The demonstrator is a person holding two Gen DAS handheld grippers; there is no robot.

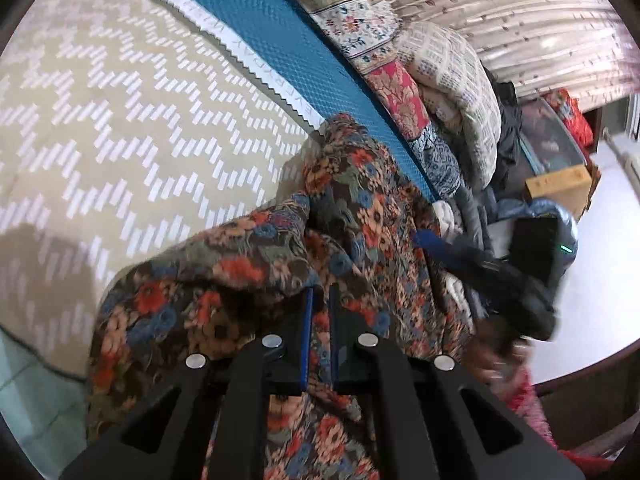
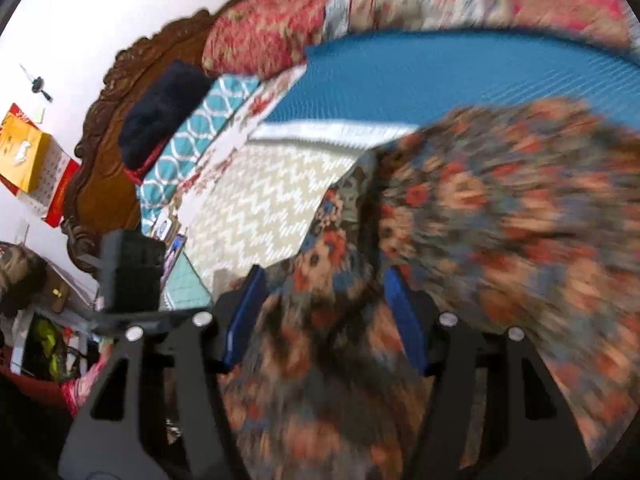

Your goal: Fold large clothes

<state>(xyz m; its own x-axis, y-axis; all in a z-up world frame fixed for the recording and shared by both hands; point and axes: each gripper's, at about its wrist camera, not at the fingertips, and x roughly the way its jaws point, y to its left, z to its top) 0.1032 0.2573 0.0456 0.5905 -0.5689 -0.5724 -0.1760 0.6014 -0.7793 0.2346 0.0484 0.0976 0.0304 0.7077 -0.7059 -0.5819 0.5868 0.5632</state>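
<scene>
floral brown woven garment (image 1: 248,264) hangs pinched in my left tool (image 1: 320,300), draping rightward across my wide-open right tool (image 2: 324,300), above the chevron-patterned bed (image 1: 120,120).

The garment (image 1: 248,264) is soft woven cloth, matt, printed with flowers, and it creases in loose folds. The bed cover (image 1: 120,120) is matt quilted cloth with a zigzag print. The blue mat (image 1: 280,40) beside it looks like plastic or foam with a fine embossed grid and a slight sheen. The left tongs (image 1: 320,312) are matt black plastic with shiny metal pins and blue pads (image 1: 307,320). The headboard (image 2: 104,152) is carved wood, dark and polished. The stacked quilts (image 1: 448,92) are printed cloth.
</scene>
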